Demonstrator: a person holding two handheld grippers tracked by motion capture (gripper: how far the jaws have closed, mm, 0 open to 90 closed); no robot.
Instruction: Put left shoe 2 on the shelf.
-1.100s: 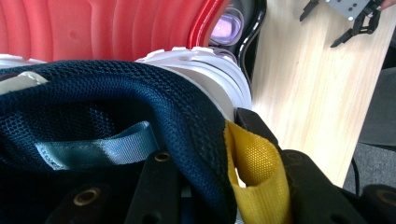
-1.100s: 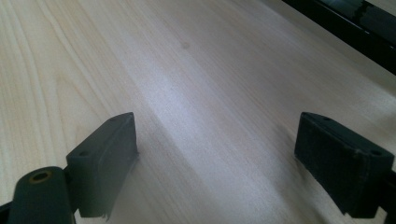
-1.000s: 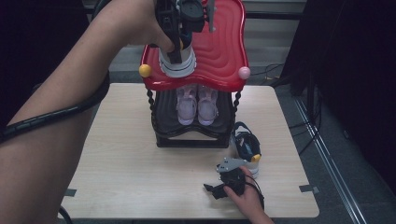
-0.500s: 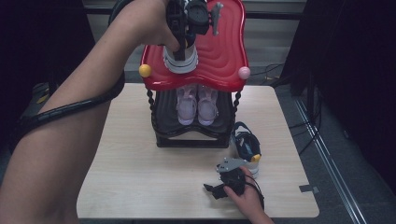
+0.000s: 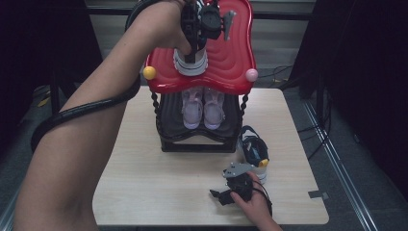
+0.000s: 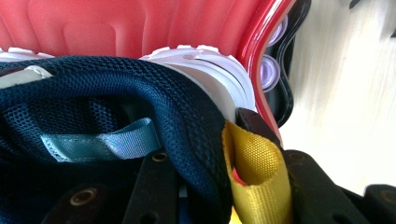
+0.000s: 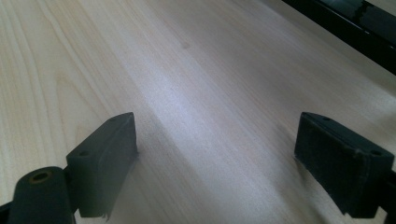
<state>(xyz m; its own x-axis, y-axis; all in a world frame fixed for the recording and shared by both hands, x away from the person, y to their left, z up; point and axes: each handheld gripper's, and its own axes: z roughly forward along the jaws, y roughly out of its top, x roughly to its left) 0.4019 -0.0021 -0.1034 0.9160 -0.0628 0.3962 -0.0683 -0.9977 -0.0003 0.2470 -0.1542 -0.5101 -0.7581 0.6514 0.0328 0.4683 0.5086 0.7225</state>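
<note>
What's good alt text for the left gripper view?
The left gripper is clamped on the heel collar of a navy mesh shoe with a yellow pull loop, its white sole against the red rack top; pale tabletop beyond.

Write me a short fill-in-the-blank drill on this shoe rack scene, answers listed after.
The left gripper grips a navy shoe on the rack's ___ top shelf.
The pink pair sits on the ___ shelf.
The right gripper has its jaws ___ over the table.
Another shoe lies ___ the rack.

Answers: red; lower; open; beside
</note>
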